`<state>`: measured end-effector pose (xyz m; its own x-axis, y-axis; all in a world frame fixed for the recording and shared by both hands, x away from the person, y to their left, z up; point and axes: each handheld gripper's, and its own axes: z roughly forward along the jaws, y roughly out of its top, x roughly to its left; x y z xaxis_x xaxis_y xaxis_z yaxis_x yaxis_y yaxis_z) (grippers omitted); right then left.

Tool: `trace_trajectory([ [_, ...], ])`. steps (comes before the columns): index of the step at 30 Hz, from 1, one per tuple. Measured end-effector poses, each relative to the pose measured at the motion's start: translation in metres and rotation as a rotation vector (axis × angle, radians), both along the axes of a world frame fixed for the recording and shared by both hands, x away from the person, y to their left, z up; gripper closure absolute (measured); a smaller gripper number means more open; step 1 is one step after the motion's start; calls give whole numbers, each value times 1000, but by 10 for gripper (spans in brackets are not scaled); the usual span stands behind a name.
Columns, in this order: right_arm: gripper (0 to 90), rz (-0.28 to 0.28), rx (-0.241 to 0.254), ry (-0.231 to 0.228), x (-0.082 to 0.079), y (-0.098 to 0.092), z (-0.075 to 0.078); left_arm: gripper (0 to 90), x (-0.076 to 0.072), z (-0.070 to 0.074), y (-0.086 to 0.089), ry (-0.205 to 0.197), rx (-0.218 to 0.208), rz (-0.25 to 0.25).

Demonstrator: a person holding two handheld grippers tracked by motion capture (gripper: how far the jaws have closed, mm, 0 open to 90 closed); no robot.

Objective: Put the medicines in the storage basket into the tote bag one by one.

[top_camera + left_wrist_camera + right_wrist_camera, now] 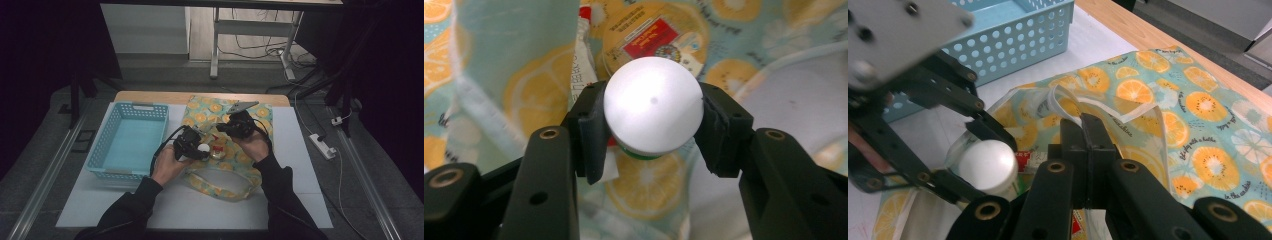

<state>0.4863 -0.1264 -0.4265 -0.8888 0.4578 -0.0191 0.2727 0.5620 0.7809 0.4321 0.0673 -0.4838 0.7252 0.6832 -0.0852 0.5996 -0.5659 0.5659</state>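
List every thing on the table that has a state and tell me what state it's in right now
left gripper: shut on the white-capped bottle.
white-capped bottle: cap on, held over the bag's mouth.
right gripper: shut, pinching the bag's rim.
fruit-print bag: lying flat, mouth held open.
round container: lid on, lying inside the bag.
blue basket: upright, empty.
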Motion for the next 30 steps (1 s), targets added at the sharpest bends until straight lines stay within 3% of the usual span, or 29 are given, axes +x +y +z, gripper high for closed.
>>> trace_trajectory([
  [7,897,0,0,0,0,0,0,509,9,-8,-5,4,-5,29],
  [23,897,-1,-7,2,0,2,-2,508,32,-13,-7,-34,-17,102],
  [30,897,-5,-8,2,0,2,-3,505,35,-14,-8,-48,-20,101],
])
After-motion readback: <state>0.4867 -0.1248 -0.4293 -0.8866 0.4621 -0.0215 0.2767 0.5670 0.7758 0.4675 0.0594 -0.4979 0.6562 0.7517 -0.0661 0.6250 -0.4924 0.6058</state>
